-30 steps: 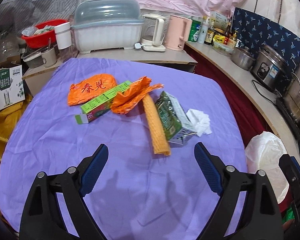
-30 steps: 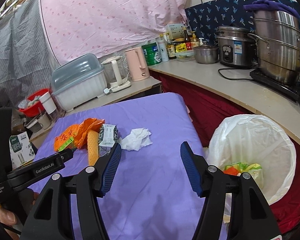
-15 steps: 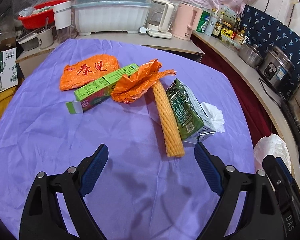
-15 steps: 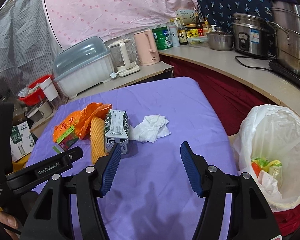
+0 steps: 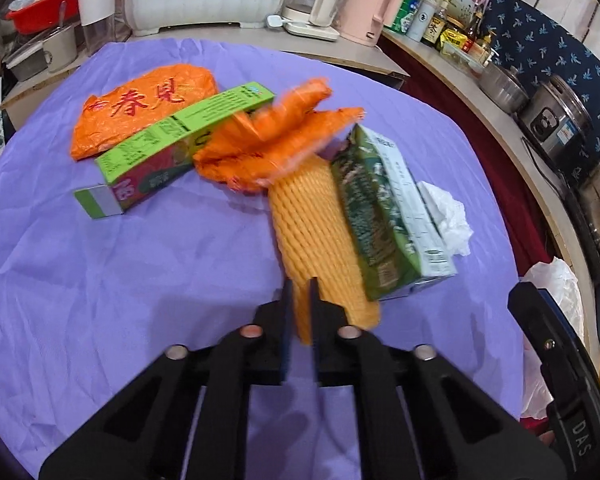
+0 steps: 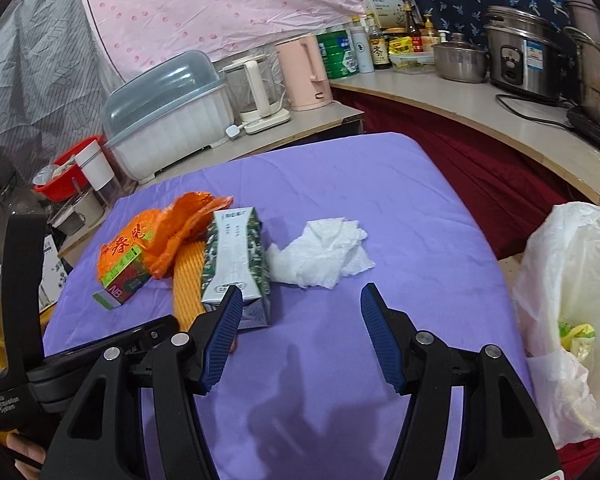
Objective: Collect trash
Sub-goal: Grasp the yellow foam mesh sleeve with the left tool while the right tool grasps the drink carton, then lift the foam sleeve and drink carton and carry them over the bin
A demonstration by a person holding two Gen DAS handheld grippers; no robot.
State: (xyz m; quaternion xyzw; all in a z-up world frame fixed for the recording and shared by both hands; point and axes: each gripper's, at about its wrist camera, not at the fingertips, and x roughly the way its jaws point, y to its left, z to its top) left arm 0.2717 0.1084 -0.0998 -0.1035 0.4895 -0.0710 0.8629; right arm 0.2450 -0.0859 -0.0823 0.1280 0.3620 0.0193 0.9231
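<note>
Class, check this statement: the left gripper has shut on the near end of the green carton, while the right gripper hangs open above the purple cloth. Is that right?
Not quite. The left gripper has shut on the near end of the yellow foam net sleeve, not the green carton, which lies untouched beside it; the left wrist view shows this. The right gripper does hang open above the purple cloth.

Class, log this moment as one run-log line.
left gripper: shut on yellow foam net | right gripper: open, empty | tissue: on table
</note>
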